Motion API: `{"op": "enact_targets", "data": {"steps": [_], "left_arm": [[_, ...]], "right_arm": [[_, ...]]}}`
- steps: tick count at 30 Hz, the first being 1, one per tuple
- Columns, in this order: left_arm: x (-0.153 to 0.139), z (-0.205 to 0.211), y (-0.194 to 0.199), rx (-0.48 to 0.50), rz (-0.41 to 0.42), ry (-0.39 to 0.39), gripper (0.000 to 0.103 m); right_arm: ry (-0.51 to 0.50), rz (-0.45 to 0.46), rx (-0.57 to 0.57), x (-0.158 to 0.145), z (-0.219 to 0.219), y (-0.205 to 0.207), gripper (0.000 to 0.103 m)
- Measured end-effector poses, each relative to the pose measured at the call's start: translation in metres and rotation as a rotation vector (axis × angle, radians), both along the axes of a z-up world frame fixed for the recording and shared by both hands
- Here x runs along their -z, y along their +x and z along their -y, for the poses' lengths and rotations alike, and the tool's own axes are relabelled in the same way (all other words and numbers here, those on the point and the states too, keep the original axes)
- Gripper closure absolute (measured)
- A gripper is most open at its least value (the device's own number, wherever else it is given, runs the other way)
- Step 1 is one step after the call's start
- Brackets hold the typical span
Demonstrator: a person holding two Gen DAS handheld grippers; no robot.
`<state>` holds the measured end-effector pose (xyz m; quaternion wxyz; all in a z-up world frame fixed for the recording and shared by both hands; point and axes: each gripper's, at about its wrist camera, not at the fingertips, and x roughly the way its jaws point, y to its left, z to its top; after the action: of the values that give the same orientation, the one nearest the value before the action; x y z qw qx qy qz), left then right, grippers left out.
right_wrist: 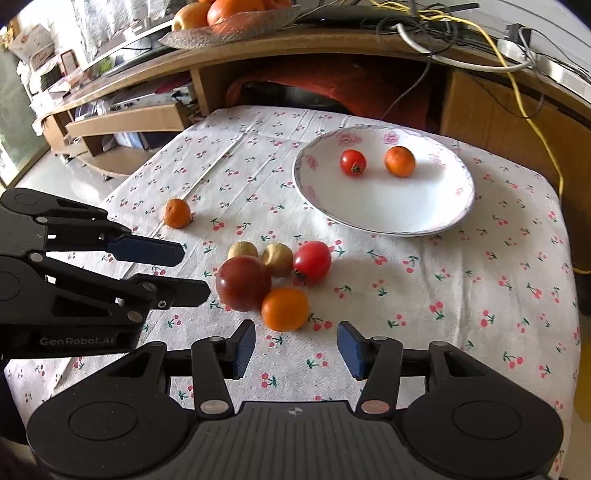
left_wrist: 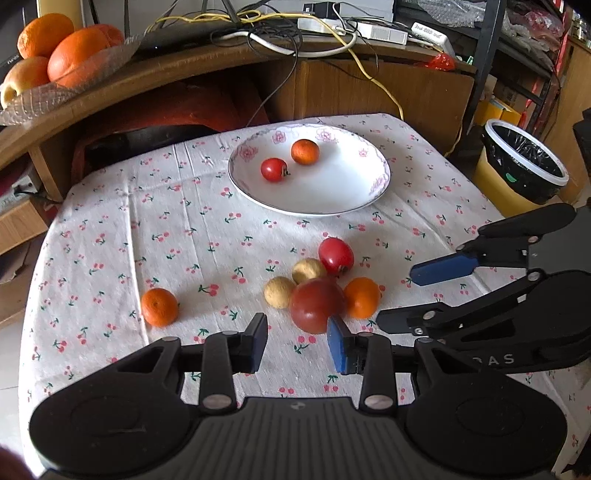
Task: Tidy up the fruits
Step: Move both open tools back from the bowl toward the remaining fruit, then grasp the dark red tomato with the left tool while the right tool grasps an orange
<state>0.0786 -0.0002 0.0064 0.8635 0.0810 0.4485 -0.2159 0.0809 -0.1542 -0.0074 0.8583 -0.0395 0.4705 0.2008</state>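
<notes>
A white flowered plate (left_wrist: 332, 188) (right_wrist: 388, 206) at the back of the table holds a small red tomato (left_wrist: 273, 170) (right_wrist: 353, 162) and a small orange (left_wrist: 304, 151) (right_wrist: 399, 161). On the cherry-print cloth lies a cluster: a large dark red tomato (left_wrist: 316, 304) (right_wrist: 243, 283), an orange (left_wrist: 362, 297) (right_wrist: 285, 309), a red tomato (left_wrist: 336, 256) (right_wrist: 312, 261) and two tan fruits (left_wrist: 279, 292) (right_wrist: 277, 259). A lone mandarin (left_wrist: 159, 307) (right_wrist: 177, 213) sits apart to the left. My left gripper (left_wrist: 297, 343) (right_wrist: 194, 273) is open just short of the dark tomato. My right gripper (right_wrist: 297, 343) (left_wrist: 397, 298) is open near the orange.
A glass bowl of large oranges (left_wrist: 66, 55) (right_wrist: 229, 18) rests on the wooden shelf behind the table, among cables (left_wrist: 295, 33). A yellow bin with a black liner (left_wrist: 524, 166) stands at the table's right. The cloth drops off at the table edges.
</notes>
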Motion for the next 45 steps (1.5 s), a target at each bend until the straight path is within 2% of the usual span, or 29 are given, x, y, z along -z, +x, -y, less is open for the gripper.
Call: {"op": "enact_targets", "data": {"steps": [13, 17, 29, 41, 45], "left_arm": [[0.005, -0.001, 0.007, 0.021, -0.022, -0.016, 0.059], [0.007, -0.002, 0.011, 0.022, -0.036, -0.031, 0.059], [0.016, 0.010, 0.016, 0.045, -0.074, -0.066, 0.059], [0.021, 0.032, 0.022, 0.056, -0.066, -0.098, 0.059], [0.023, 0.043, 0.021, 0.064, -0.039, -0.071, 0.057]], "right_arm": [[-0.015, -0.007, -0.065, 0.014, -0.007, 0.012, 0.058], [-0.009, -0.018, -0.076, 0.016, -0.008, 0.016, 0.075], [-0.025, -0.053, -0.043, 0.013, 0.007, 0.015, 0.076], [-0.033, -0.085, -0.006, 0.012, 0.029, 0.010, 0.076], [-0.038, -0.086, 0.009, 0.011, 0.038, 0.007, 0.076]]}}
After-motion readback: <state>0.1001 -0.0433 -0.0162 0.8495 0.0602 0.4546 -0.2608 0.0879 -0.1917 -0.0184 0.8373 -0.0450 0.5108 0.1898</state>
